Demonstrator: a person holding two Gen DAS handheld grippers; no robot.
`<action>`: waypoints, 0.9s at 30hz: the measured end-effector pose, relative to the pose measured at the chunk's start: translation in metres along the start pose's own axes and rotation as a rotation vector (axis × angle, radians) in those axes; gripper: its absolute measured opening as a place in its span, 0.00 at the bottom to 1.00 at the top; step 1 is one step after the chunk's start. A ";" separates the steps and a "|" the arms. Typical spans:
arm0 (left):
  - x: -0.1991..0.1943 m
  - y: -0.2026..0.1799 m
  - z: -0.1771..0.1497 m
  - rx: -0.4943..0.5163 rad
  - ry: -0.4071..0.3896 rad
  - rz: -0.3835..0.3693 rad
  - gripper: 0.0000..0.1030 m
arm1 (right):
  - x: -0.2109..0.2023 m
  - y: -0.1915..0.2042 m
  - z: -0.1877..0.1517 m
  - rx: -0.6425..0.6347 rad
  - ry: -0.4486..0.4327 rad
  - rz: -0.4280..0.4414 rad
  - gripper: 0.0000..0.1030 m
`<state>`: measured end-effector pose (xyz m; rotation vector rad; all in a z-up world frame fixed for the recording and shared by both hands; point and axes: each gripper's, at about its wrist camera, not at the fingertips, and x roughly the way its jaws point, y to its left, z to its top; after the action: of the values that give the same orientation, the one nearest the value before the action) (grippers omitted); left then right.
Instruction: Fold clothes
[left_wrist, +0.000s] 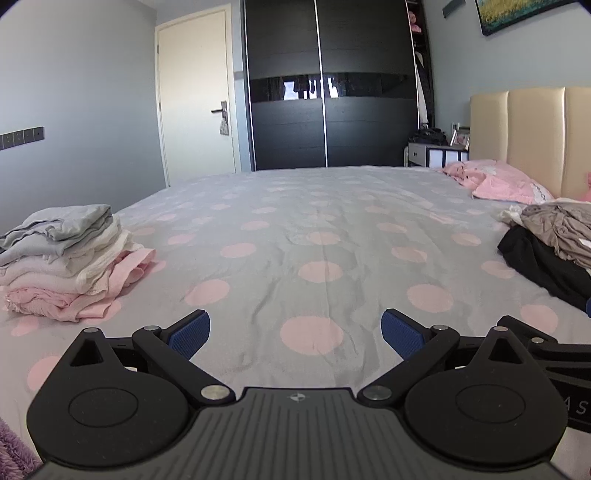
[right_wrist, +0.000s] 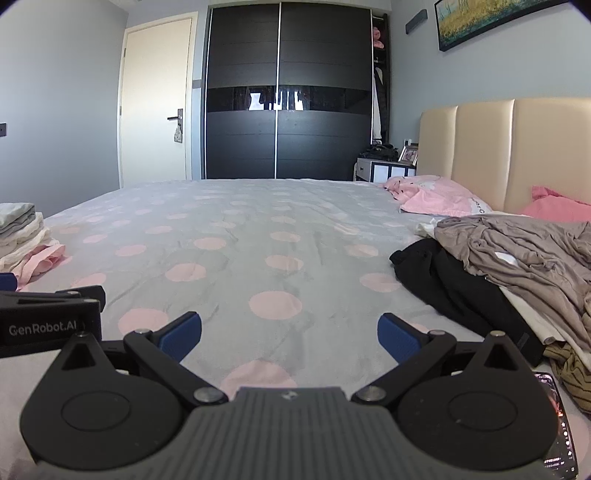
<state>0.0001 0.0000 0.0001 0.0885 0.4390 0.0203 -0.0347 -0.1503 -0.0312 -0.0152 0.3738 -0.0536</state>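
Bed (left_wrist: 295, 229) carries folded stack (left_wrist: 70, 254) at left edge, unfolded pile (right_wrist: 517, 258) at right edge. Left hand-held gripper (left_wrist: 295, 332) and right hand-held gripper (right_wrist: 290, 332) both spread wide, empty. Phone (right_wrist: 559, 424) only in right view.

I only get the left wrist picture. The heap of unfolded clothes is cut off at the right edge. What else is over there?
Observer: The right wrist view shows the whole unfolded heap: a taupe garment lies on top of a black one.
Operator: Anything near it I'd miss?
Observer: Yes, a phone with a lit screen lies on the bed at the heap's near end.
Operator: Is the other gripper holding something?
Observer: No. The right gripper is open over bare bedspread, like the left gripper.
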 end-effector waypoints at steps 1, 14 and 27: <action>0.001 0.000 0.002 -0.002 0.005 -0.002 0.98 | 0.001 0.000 0.000 0.002 0.003 0.002 0.99; -0.002 -0.001 0.004 -0.061 -0.008 0.009 0.98 | -0.003 0.003 0.001 0.010 -0.058 0.008 0.99; -0.002 0.004 0.005 -0.098 -0.031 -0.037 0.98 | -0.005 0.005 0.000 0.024 -0.070 -0.004 0.99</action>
<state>0.0009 0.0037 0.0060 -0.0154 0.4082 0.0041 -0.0388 -0.1452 -0.0295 0.0060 0.3031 -0.0610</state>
